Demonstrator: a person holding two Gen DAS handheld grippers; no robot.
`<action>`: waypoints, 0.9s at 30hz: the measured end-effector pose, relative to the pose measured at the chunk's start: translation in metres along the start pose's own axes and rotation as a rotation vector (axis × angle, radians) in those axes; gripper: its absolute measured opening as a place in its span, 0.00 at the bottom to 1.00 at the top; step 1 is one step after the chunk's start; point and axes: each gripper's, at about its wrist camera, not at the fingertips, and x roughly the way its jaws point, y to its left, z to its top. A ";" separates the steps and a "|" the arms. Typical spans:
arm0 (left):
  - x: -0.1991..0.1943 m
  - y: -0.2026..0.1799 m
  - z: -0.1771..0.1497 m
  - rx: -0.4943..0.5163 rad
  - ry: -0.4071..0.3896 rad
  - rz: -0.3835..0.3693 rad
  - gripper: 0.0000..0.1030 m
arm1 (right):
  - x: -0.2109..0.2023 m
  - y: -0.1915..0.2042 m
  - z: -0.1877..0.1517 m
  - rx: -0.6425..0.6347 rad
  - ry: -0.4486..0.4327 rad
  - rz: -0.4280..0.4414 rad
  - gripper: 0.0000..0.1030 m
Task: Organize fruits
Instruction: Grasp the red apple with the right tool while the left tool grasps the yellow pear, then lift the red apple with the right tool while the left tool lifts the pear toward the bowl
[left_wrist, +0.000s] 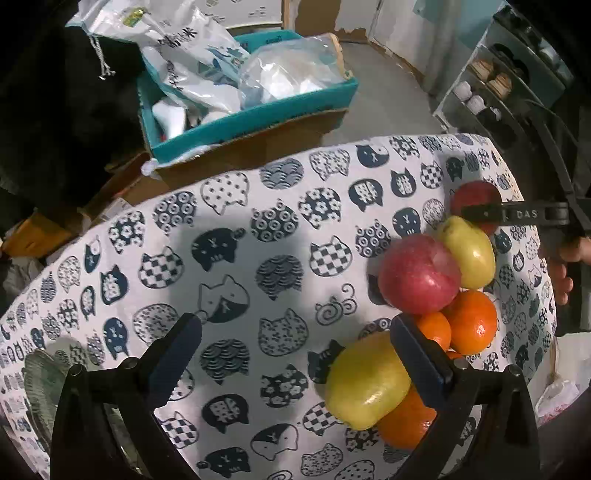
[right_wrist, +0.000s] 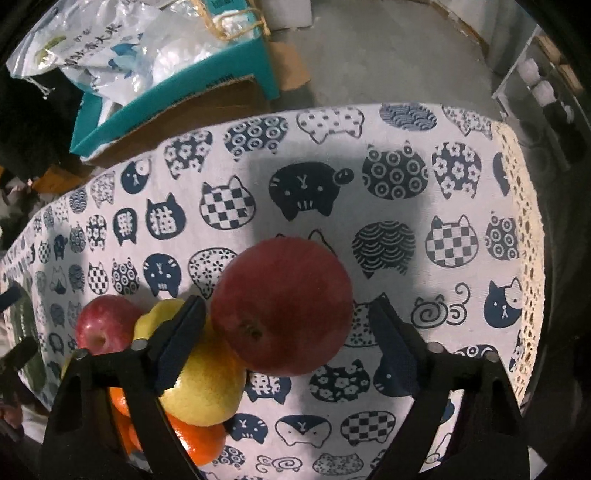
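Observation:
A pile of fruit lies on a cat-print tablecloth (left_wrist: 240, 258). In the left wrist view it holds a red apple (left_wrist: 419, 273), a yellow pear (left_wrist: 471, 254), oranges (left_wrist: 471, 319), a second yellow pear (left_wrist: 365, 382) and a far red apple (left_wrist: 476, 195). My left gripper (left_wrist: 295, 350) is open and empty, its right finger beside the near pear. In the right wrist view my right gripper (right_wrist: 291, 339) is open around a big red apple (right_wrist: 282, 306) resting on the cloth; a pear (right_wrist: 207, 384), oranges (right_wrist: 199, 439) and another apple (right_wrist: 103, 325) lie to its left.
A teal box (left_wrist: 258, 114) full of plastic bags sits on cardboard beyond the table's far edge. A shelf rack (left_wrist: 495, 88) stands at the back right. A green ribbed dish (left_wrist: 40, 384) shows at the left edge. The table's lace edge (right_wrist: 524, 240) runs on the right.

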 end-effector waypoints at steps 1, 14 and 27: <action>0.003 -0.002 -0.001 0.001 0.008 -0.008 1.00 | 0.002 -0.001 0.000 0.005 0.004 0.005 0.81; 0.024 -0.023 -0.024 0.033 0.089 -0.093 1.00 | -0.002 0.003 -0.005 -0.054 -0.040 -0.073 0.72; 0.049 -0.036 -0.034 0.070 0.153 -0.072 1.00 | -0.044 -0.005 -0.046 -0.059 -0.112 -0.132 0.73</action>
